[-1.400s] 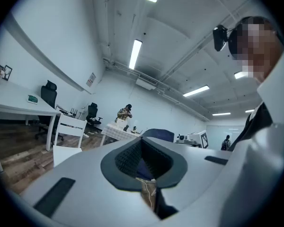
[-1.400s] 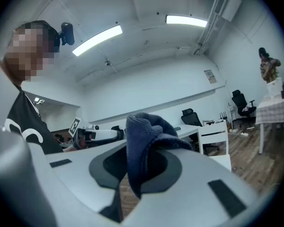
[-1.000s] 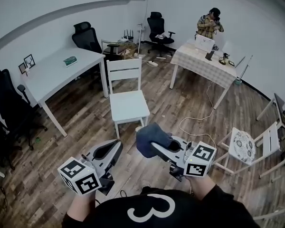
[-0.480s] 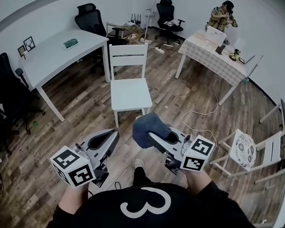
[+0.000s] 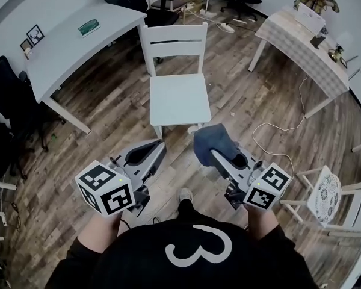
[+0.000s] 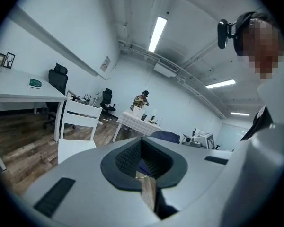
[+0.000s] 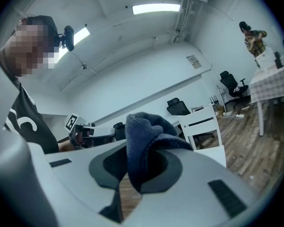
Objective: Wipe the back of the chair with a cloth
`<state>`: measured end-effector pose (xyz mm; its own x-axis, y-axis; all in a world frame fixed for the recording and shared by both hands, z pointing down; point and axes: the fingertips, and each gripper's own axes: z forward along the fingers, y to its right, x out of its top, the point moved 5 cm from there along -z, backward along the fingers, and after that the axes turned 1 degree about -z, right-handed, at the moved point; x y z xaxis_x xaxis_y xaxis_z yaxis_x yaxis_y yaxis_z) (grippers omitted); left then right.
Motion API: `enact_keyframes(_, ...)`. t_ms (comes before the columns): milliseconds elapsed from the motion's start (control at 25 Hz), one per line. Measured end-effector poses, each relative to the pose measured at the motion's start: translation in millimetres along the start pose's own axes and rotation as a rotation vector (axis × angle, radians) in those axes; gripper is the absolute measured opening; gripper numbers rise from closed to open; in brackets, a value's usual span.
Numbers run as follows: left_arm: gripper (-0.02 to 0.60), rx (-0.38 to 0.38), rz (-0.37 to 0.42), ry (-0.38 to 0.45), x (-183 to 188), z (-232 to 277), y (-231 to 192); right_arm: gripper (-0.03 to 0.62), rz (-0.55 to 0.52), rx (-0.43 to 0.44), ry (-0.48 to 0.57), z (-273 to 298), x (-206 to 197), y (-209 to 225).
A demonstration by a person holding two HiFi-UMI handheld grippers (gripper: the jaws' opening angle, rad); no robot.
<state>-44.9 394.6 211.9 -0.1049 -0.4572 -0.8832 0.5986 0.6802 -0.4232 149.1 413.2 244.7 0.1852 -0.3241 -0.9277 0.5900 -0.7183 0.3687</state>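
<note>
Wood floor point(image 5: 108, 107) carries everything here. The white chair point(image 5: 179, 98) stands on it straight ahead of you, seat toward you. Its slatted back point(image 5: 173, 41) is on the far side, near the corner of the white table point(image 5: 72, 47).

The dark blue cloth point(image 5: 213, 142) is bunched and clamped in your right gripper point(image 5: 219, 155). A thick fold bulges up past the jaw tips. You hold it in the air over the floor, just short of the seat's front right corner and apart from the chair. Your left gripper point(image 5: 155, 149) hangs beside it, short of the seat's front left corner, with its jaws together on nothing.

The wipe has not begun, and the whole seat lies between the cloth and the back. I judge that you must either lean over the seat or step round to one side, and the side approach probably gives you a flatter press.

Lead with the bulging fold rather than the jaw tips, so that cloth meets the wood and plastic does not. Start at one end of the top rail and draw the cloth to the other end in one even pass, then work down slat by slat. Hold the clamp firm, since a loose bunch like this could drag out under friction. The chair looks light and may slide, so you could brace a post with the left gripper while you rub.
</note>
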Motion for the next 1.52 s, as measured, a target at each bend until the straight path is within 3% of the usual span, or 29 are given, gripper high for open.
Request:
enact_keyframes(160, 0.014, 0.008, -0.063, -0.008, 23, 57, -25, 0.049, 0.051, 0.0, -0.018, 18, 8, 58)
enact_keyframes(280, 0.014, 0.024, -0.05, -0.014, 37, 78, -33, 0.049, 0.043, 0.005, -0.025, 29, 18, 83)
enact_keyframes(480, 0.014, 0.06, -0.079, 0.008, 52, 98, -53, 0.049, 0.016, 0.011, -0.007, 44, 38, 105)
enact_keyframes(600, 0.014, 0.064, -0.058, 0.02, 63, 108, -57, 0.049, 0.012, 0.002, 0.025, 45, 52, 114)
enact_keyframes(960, 0.014, 0.019, -0.066, 0.031, 75, 131, -101, 0.049, -0.018, -0.017, 0.031, 83, 60, 140)
enact_keyframes(1160, 0.014, 0.007, -0.102, 0.038, 89, 156, -146, 0.049, -0.026, -0.042, -0.001, 119, 72, 172)
enact_keyframes(1520, 0.014, 0.038, -0.156, 0.012, 133, 190, -271, 0.049, 0.035, -0.056, -0.076, 235, 85, 241)
